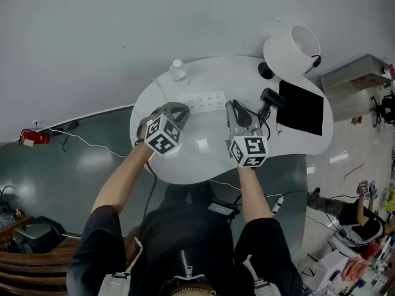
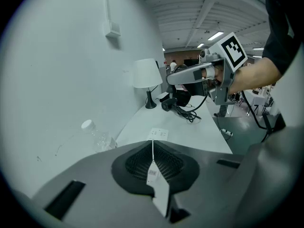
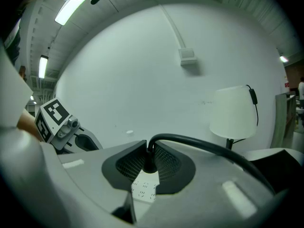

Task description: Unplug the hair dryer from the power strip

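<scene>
Works over a white table (image 1: 185,165) with tongs in each hand, one pair at either end of the power strip (image 2: 159,133).

Clenches the left tongs (image 2: 153,146) fully on the strip's thin white cord (image 2: 153,156), pinched flat between the dark ribbed pads, with a small white tag (image 2: 161,194) hanging from it on the near side of the grip. Has the strip lying flat on the table just past those tips, and a clear water bottle (image 2: 95,134) off to their left against the wall.

Grasps the black plug (image 3: 148,165) of the hair dryer (image 1: 270,97) in the right tongs (image 3: 148,150), pads pressed on both sides of it, with the thick black cable (image 3: 209,148) arching up out of the grip and away to the right. Shows the strip's sockets directly beneath those tips. No telling from any view whether the pins are clear of the socket.

Leaves the dryer itself on the table beyond and to the right of the right tongs, well apart from the left pair, beside a black mat (image 1: 300,108) and near a white-shaded lamp (image 1: 291,50).
</scene>
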Tool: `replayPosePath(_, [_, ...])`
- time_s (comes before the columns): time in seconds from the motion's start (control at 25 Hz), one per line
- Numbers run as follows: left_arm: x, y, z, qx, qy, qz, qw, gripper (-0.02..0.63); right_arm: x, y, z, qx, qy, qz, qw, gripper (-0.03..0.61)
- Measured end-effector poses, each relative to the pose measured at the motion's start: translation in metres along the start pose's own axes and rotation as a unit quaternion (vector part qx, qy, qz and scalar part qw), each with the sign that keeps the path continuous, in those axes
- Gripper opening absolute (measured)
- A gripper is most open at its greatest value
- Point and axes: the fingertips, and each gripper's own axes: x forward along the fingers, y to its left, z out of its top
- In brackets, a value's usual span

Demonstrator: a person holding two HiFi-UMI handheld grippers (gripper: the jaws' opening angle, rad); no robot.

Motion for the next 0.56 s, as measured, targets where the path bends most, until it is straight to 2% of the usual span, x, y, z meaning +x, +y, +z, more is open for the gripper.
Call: replayPosePath(0.56, [0.0065,-0.0077,0.0006,0.001,0.000,-0.006,1.0000,0.017,-0.0030,-0.0019,-0.0003,-0.005,0.003,0.004,1.000,0.046])
